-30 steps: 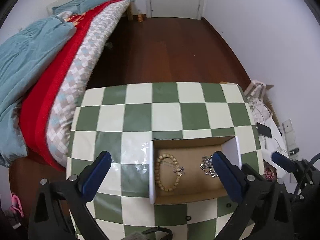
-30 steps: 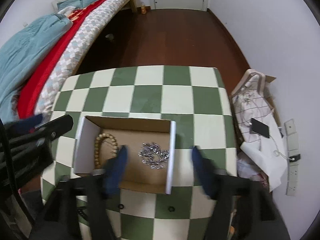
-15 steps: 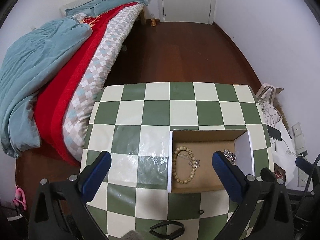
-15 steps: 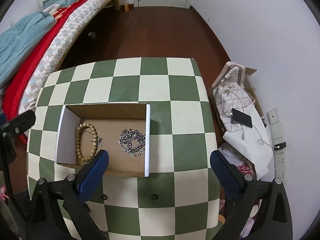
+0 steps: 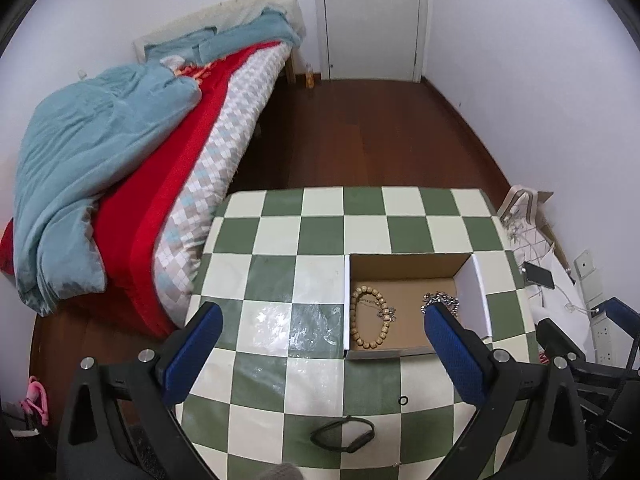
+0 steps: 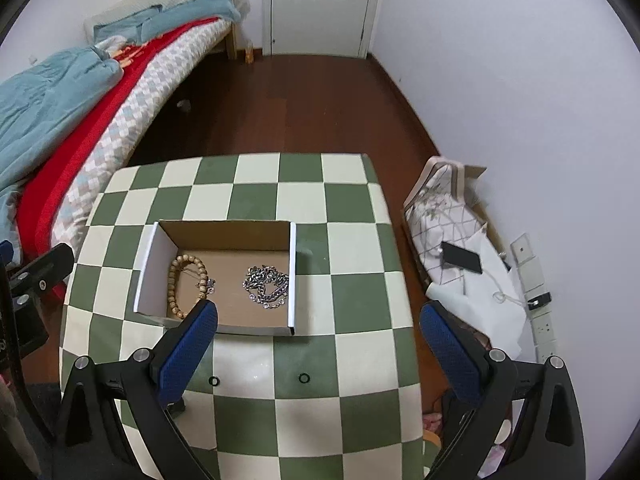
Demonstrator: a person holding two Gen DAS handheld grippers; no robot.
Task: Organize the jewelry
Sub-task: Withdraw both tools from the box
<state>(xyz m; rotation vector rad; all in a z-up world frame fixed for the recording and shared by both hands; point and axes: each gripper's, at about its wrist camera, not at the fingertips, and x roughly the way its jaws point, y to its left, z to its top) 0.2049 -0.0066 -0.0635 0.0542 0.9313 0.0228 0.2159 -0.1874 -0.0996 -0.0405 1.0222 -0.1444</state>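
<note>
An open cardboard box (image 5: 404, 262) (image 6: 224, 229) sits on the green-and-white checked table (image 5: 280, 264) (image 6: 352, 248). Inside lie a wooden bead bracelet (image 5: 362, 320) (image 6: 180, 280) on the left and a silver chain (image 5: 440, 300) (image 6: 266, 286) on the right. A black band (image 5: 344, 434) and a small black ring (image 5: 403, 400) lie on the table in front of the box; two small black rings (image 6: 214, 381) (image 6: 304, 378) show in the right wrist view. My left gripper (image 5: 320, 332) and right gripper (image 6: 318, 332) are both open and empty, held above the table's near side.
A bed (image 5: 120, 152) with blue and red blankets stands left of the table. Bags, papers and a black phone (image 6: 462, 257) lie on the floor at the right by the wall. A closed door (image 5: 372, 20) is at the far end.
Both grippers have pulled back and up from the box, so more of the table and room shows. The box and jewelry have not moved. Both grippers stay open.
</note>
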